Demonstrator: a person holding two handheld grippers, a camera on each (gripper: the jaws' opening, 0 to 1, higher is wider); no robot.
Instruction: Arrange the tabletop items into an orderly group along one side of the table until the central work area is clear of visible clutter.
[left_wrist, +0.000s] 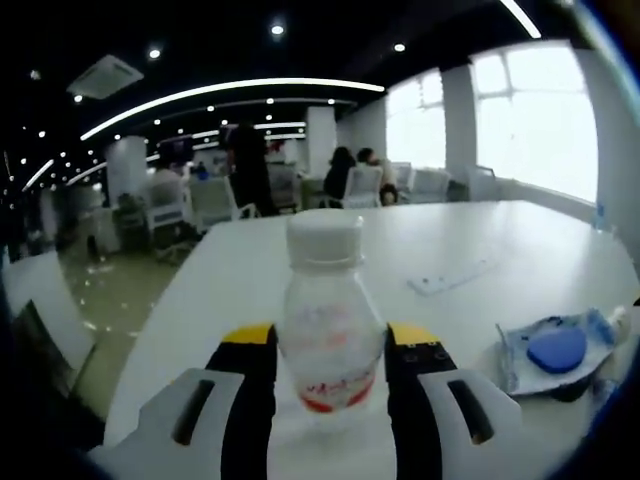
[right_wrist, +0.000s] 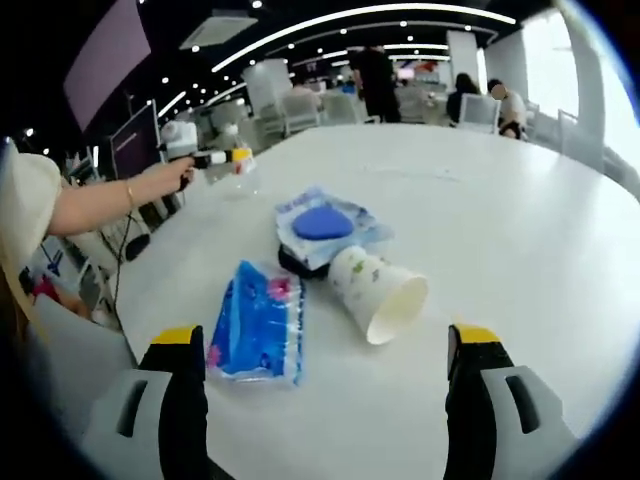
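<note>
The left gripper (left_wrist: 330, 375) has its jaws closed against the sides of a small clear bottle (left_wrist: 326, 330) with a white cap, the bottle upright between them. In the right gripper view this pair sits far out near the tabletop's (right_wrist: 520, 230) left edge, at the end of the person's outstretched arm (right_wrist: 110, 205). I cannot tell whether the bottle's base is on the surface or just above it.

The right gripper (right_wrist: 330, 385) hangs wide open, holding nothing, over the clutter: a blue packet (right_wrist: 255, 320) nearest it, a paper cup (right_wrist: 380, 290) lying on its side with its mouth toward the gripper, and a blue pad in clear wrapping (right_wrist: 325, 225) just beyond, touching the cup.

The step in hand looks like setting the bottle down by that edge — best kept vertical and lowered until the base rests flat before the jaws loosen, since a tall light bottle tips easily. Leave room alongside for the other three items.

The tabletop is white, smooth and broad. Around it is an open office — ceiling light strips, chairs, bright windows, people at a distance.
</note>
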